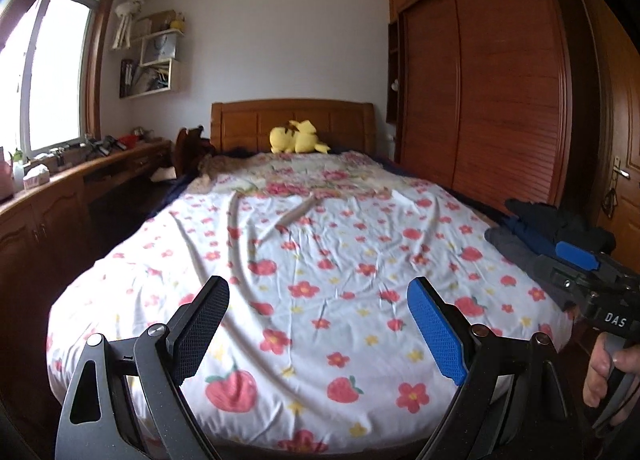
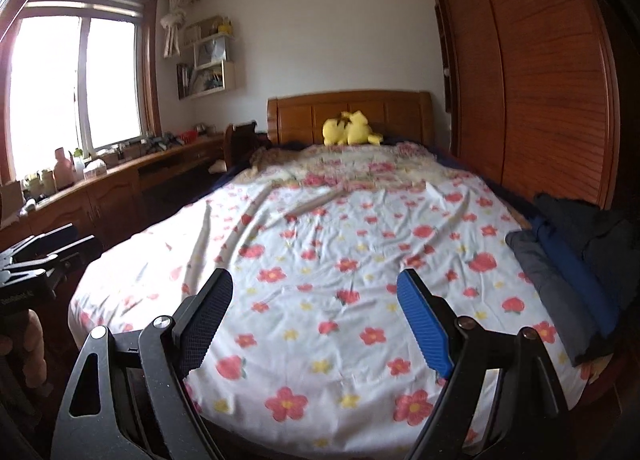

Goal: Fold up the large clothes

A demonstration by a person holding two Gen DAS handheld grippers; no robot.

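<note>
Dark clothes [image 2: 576,272] piled at the right edge of the bed [image 2: 320,260], near its foot: grey, blue and black layers stacked lengthwise, apparently trousers or jackets, though too bunched to tell. Same pile [image 1: 532,228] seen at the right margin of the left wrist view, partly hidden behind the other tool.

Left gripper [image 1: 316,328] raised above the foot of the bed, pointed along the mattress toward the headboard [image 1: 292,122]. Jaws spread wide, one black pad and one blue pad, nothing between them, nothing touched. Right gripper [image 2: 314,320] held in much the same pose, level and aimed up the bed, jaws likewise wide apart and empty, well short of the pile. In the left wrist view, right gripper [image 1: 576,256] reaching in from the right, with "DAS" readable in white on its black body and the right hand [image 1: 608,376] wrapped round the handle below. In the right wrist view, left hand [image 2: 24,344] dimly visible at the left edge under a black body with faint, unreadable lettering.

Bed covered by a white quilt [image 1: 304,260] printed with red flowers, yellow stars and strawberries, rumpled in long creases. Yellow plush toy [image 2: 352,130] against the headboard. Louvred wooden wardrobe [image 2: 532,80] on the right. Window [image 2: 76,88], cluttered wooden desk [image 2: 120,176] and wall shelves [image 2: 208,64] on the left.
</note>
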